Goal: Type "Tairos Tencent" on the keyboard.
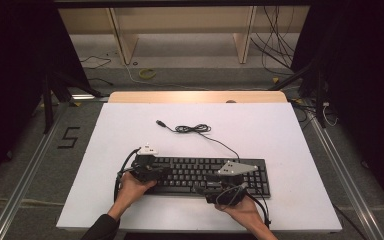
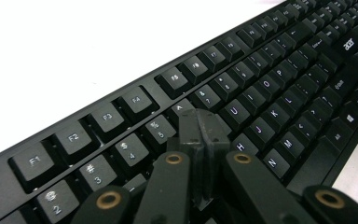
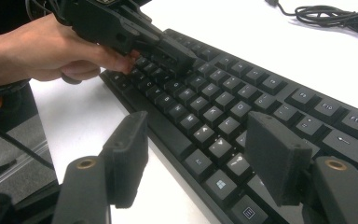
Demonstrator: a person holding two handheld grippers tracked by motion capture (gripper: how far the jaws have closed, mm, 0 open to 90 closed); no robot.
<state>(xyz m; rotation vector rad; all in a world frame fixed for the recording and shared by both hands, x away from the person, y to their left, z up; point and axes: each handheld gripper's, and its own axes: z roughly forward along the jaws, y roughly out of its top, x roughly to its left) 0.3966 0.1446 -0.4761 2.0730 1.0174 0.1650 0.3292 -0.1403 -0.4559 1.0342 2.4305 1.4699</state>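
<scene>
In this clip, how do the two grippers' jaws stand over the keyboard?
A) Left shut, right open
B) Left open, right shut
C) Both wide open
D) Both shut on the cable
A: in the left gripper view the left gripper has its jaws pressed together above the keyboard keys, while in the right gripper view the right gripper has its jaws spread apart over the keyboard's near edge.
</scene>
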